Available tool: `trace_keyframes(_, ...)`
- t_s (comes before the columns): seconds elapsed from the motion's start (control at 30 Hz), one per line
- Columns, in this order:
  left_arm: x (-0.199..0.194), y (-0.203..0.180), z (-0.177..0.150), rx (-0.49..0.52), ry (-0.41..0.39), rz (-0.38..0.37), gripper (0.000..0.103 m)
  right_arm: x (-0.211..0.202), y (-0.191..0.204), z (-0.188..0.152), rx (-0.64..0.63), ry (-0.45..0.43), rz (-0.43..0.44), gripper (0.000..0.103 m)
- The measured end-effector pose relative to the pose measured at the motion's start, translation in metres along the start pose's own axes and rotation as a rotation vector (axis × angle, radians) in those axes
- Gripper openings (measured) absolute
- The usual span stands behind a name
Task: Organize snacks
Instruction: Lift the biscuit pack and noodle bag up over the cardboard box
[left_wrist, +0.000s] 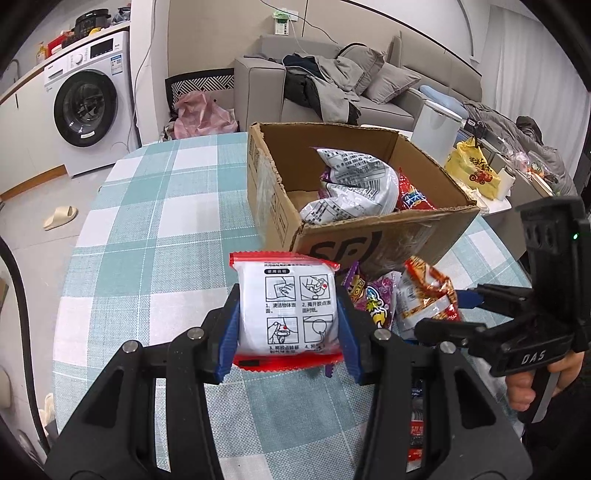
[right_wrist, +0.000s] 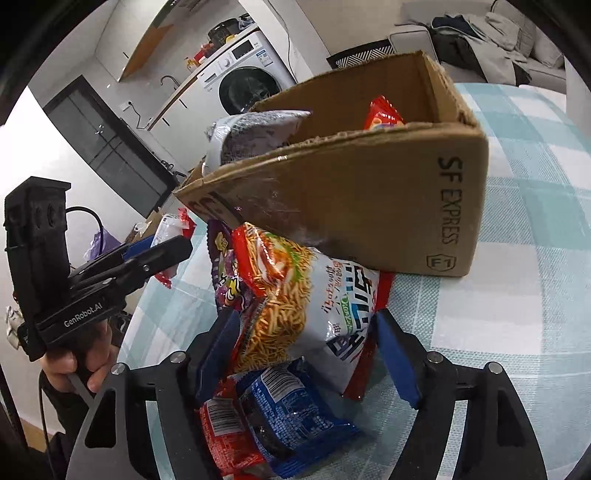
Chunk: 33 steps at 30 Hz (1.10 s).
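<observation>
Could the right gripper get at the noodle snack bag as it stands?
Probably yes. The right gripper is open, its blue pads either side of the noodle snack bag, which lies on top of the pile in front of the cardboard box. Nothing covers the bag; the left gripper is off to the side.

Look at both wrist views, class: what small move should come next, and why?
Probably lift the left gripper toward the cardboard box: it is shut on the white packet, and the box stands open just ahead with snacks already inside. The right gripper stands open around the noodle-snack bag.
</observation>
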<state>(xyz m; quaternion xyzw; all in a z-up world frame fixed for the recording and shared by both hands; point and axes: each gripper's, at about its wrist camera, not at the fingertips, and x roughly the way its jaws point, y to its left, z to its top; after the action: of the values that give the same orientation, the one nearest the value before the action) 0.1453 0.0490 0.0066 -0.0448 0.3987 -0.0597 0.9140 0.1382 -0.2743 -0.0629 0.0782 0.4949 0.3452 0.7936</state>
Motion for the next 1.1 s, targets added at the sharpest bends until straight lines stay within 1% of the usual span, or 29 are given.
trace_keyframes(0.1,0.000,0.001,0.000,-0.002,-0.001,0.000,0.044,0.004,0.000,-0.002,-0.004,-0.005,-0.006,0.076)
trace_keyframes(0.17,0.000,0.001,0.001,-0.002,-0.002,0.003,0.044,0.005,0.002,-0.003,-0.013,-0.011,-0.011,0.065)
trace_keyframes(0.2,-0.001,0.002,0.001,-0.004,-0.003,0.003,0.044,0.006,0.001,-0.004,-0.014,-0.014,-0.016,0.062)
trace_keyframes(0.27,-0.001,0.002,0.001,-0.007,-0.005,0.003,0.044,0.005,0.001,-0.006,-0.018,-0.021,0.012,0.056)
trace_keyframes(0.33,-0.001,0.002,0.001,-0.007,-0.009,0.004,0.044,0.003,-0.001,-0.003,-0.012,-0.022,0.040,0.054)
trace_keyframes(0.4,-0.003,0.003,0.001,-0.011,-0.012,0.004,0.044,0.002,-0.001,-0.002,-0.010,-0.024,0.065,0.053)
trace_keyframes(0.67,-0.019,0.004,0.005,-0.026,-0.049,-0.008,0.044,-0.015,0.005,-0.002,-0.042,-0.068,0.092,0.053)
trace_keyframes(1.1,-0.055,-0.011,0.011,-0.011,-0.141,-0.031,0.044,-0.063,0.006,0.004,-0.058,-0.173,0.134,0.053)
